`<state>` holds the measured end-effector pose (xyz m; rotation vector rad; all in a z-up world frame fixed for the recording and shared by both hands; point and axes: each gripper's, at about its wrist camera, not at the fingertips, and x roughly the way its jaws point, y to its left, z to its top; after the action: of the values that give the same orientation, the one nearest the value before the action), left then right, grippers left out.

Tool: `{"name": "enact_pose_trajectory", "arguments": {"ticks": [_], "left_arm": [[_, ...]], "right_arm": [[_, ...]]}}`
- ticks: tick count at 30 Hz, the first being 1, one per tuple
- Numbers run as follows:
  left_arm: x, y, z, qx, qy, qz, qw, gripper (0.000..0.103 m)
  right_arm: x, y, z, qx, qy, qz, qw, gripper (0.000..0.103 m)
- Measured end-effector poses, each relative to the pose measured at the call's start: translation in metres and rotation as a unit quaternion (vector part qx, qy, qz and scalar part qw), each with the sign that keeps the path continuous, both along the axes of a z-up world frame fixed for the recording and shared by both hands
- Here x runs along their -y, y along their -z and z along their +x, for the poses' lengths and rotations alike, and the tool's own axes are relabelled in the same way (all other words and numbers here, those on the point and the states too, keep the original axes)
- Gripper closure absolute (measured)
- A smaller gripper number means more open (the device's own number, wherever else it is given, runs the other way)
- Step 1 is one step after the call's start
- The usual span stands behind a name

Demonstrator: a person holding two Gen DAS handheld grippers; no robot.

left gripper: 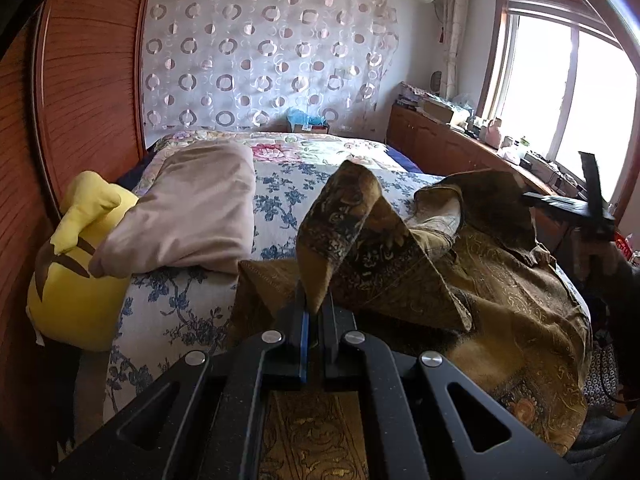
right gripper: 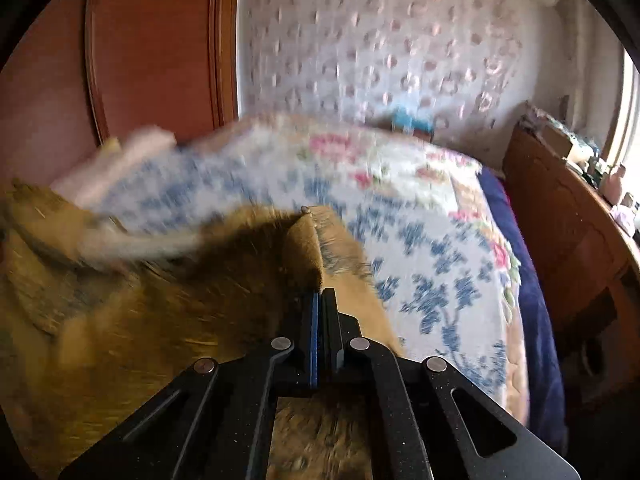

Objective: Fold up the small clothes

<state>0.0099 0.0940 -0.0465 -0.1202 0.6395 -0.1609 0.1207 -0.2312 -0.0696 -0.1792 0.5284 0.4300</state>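
A brown, gold-patterned garment (left gripper: pixel 500 280) lies crumpled on the bed. My left gripper (left gripper: pixel 314 304) is shut on a raised flap of it, which stands up in a peak just beyond the jaws. At the far right of the left wrist view, my right gripper (left gripper: pixel 532 200) meets the garment's lifted far edge, with a hand (left gripper: pixel 600 260) behind it. The right wrist view is motion-blurred. In it my right gripper (right gripper: pixel 320 294) is shut on a fold of the brown garment (right gripper: pixel 160 300) that sticks up from the closed jaws.
The bed has a blue floral cover (left gripper: pixel 192 304). A pink pillow (left gripper: pixel 192 212) and a yellow plush toy (left gripper: pixel 80 280) sit at its left, against a wooden panel (left gripper: pixel 80 80). A cluttered wooden cabinet (left gripper: pixel 440 144) runs under the window on the right.
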Motion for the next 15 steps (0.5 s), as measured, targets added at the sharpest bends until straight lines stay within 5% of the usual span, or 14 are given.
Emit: {"name": "enact_pose_trajectory", "arguments": {"ticks": [7, 15], "left_arm": [[-0.009, 0.005, -0.017, -0.005, -0.008, -0.007, 0.9999, 0.099], [-0.027, 0.001, -0.040, -0.005, -0.028, -0.003, 0.9996, 0.099]], "right_arm": [[0.038, -0.024, -0.084, 0.032, -0.009, 0.050, 0.998, 0.102], [0.084, -0.002, -0.141, 0.000, 0.019, 0.061, 0.998, 0.102]]}}
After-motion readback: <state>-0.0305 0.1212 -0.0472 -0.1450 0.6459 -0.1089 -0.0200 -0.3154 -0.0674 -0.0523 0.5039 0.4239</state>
